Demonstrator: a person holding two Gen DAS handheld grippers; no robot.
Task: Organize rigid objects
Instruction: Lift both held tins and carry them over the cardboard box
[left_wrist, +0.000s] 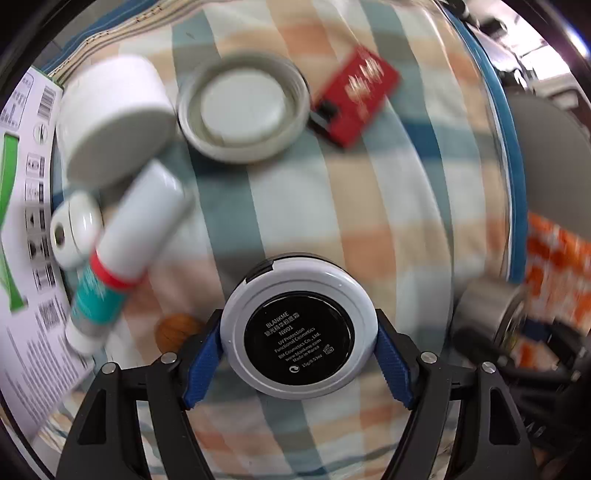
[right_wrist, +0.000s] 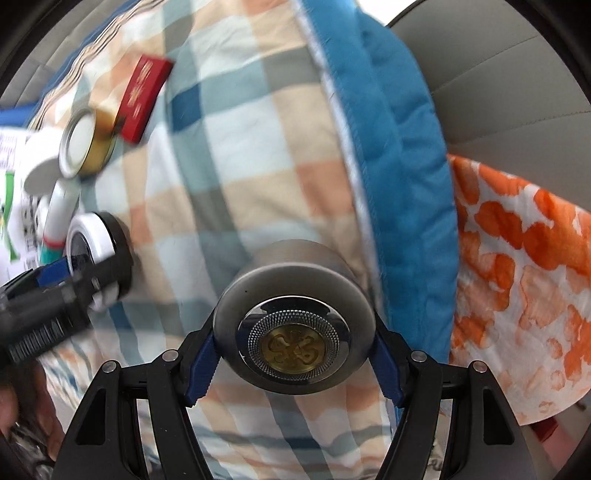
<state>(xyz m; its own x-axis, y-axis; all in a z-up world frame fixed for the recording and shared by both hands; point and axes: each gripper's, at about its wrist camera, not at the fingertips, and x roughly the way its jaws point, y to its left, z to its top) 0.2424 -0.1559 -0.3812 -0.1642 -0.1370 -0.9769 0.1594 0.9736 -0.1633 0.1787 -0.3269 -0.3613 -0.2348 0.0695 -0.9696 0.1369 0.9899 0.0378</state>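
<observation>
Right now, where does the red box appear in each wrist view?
Left wrist: red box lies upper right of centre on the checked blanket, just right of the round tin lid.
Right wrist: red box upper left.
Shared landmark: that tin lid beside it.

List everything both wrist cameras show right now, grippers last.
Compact: 1, white rim with black label, held in left gripper.
Metal tin: 1, grey with gold emblem, held in right gripper.
Jar: 1, white, far left, on its side.
Lid: 1, white inside, upturned, beside jar.
Red box: 1, far end, right of lid.
Tube: 1, white and teal, red band, left.
Small bottle: 1, white, beside tube.
Checked blanket: 1, under everything.
Orange cloth: 1, right.
Left gripper: shut.
Right gripper: shut.
</observation>
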